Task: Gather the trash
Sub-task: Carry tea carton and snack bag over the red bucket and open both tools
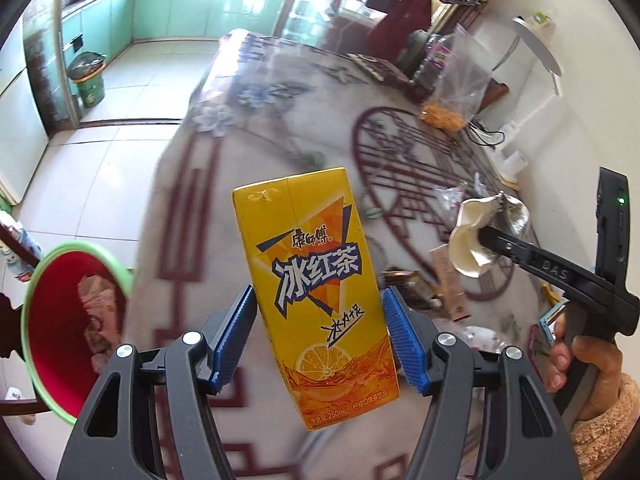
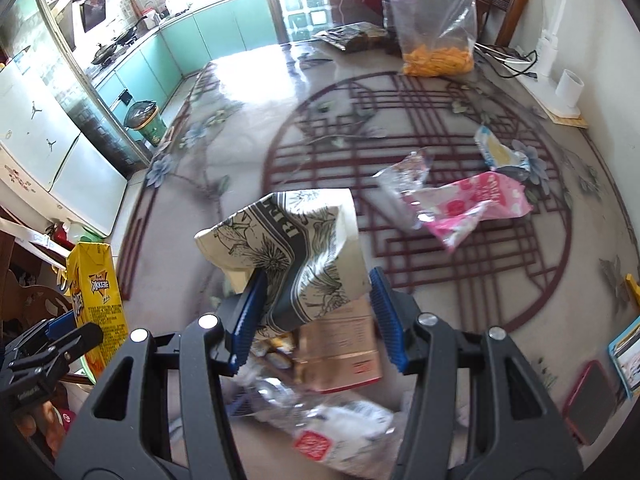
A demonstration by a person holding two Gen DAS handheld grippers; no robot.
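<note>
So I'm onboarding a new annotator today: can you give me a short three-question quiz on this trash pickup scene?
1. True or false: the left claw holds a yellow tea carton.
2. What does the right claw grip? A) pink wrapper B) crumpled printed paper cup C) phone
3. Which colour is the inside of the green-rimmed bin in the left wrist view?

Key: 1 true; 2 B, the crumpled printed paper cup; 3 red.

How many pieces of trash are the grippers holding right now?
2: the yellow tea carton in the left gripper, and the crumpled paper cup in the right gripper.
</note>
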